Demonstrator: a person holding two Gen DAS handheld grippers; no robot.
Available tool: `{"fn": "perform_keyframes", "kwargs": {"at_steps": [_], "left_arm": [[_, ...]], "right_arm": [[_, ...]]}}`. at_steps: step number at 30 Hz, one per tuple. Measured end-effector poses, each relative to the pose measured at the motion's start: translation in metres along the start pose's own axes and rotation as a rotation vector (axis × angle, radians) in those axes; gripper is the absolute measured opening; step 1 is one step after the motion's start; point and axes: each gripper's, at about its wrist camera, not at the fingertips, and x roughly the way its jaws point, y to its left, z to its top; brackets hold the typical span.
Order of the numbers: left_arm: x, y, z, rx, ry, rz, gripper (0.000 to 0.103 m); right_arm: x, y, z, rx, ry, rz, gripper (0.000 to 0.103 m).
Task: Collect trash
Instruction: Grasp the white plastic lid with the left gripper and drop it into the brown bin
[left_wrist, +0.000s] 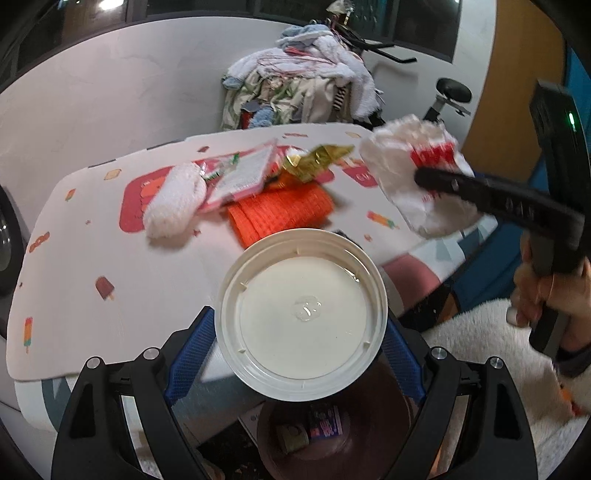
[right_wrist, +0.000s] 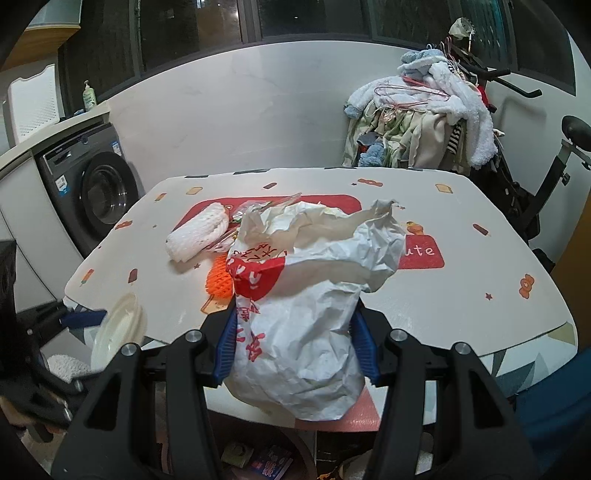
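A: Grippers first, quick. I'm holding the left gripper (left_wrist: 301, 325) clamped wide on a white plastic lid (left_wrist: 301, 315), blue pads pressing its rim on both sides. It's hanging off the near edge of the table (left_wrist: 110, 258), above a dark bin (left_wrist: 332, 435) on the floor.

B: And the right?

A: The right gripper (right_wrist: 295, 347) is clenching a crumpled white paper bag (right_wrist: 314, 314) with red print, also at the near table edge, with the bin's rim just showing below it.

B: What's going wrong from here, as you're judging it?

A: The lid is smooth and only pinched at its edge, so it could be slipping or flipping out before it's over the bin. The bag is bulky and loose on top (open mouth flopping forward), so whatever is in it may be spilling if I'm tilting it. Both grippers are crowding one bin, so they could be bumping.

B: Counts?

A: One lid, one paper bag, both in grip. Remaining on the table: one white foam net (left_wrist: 175, 201), one orange foam net (left_wrist: 280, 212), one gold wrapper (left_wrist: 317, 160), one pink-edged packet (left_wrist: 243, 173). Bin: two small packets at least; the rest I'm not making out.
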Motion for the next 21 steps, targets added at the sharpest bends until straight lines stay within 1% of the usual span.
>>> {"fn": "perform_keyframes", "kwargs": {"at_steps": [8, 15, 18, 19, 21], "left_arm": [[0.02, -0.02, -0.041, 0.045, 0.094, -0.04, 0.084], [0.046, -0.026, -0.066, 0.065, 0.178, -0.05, 0.086], [0.052, -0.025, -0.071, 0.066, 0.198, -0.065, 0.088], [0.052, -0.024, -0.072, 0.065, 0.197, -0.069, 0.091], [0.051, -0.022, -0.072, 0.063, 0.186, -0.062, 0.093]], "right_arm": [[-0.009, 0.006, -0.007, -0.006, 0.0, 0.004, 0.054], [-0.006, 0.006, -0.014, 0.003, 0.019, 0.007, 0.054], [-0.004, 0.005, -0.018, 0.007, 0.027, 0.009, 0.054], [-0.003, 0.005, -0.019, 0.011, 0.031, 0.011, 0.054], [-0.001, 0.003, -0.022, 0.018, 0.038, 0.018, 0.054]]}}
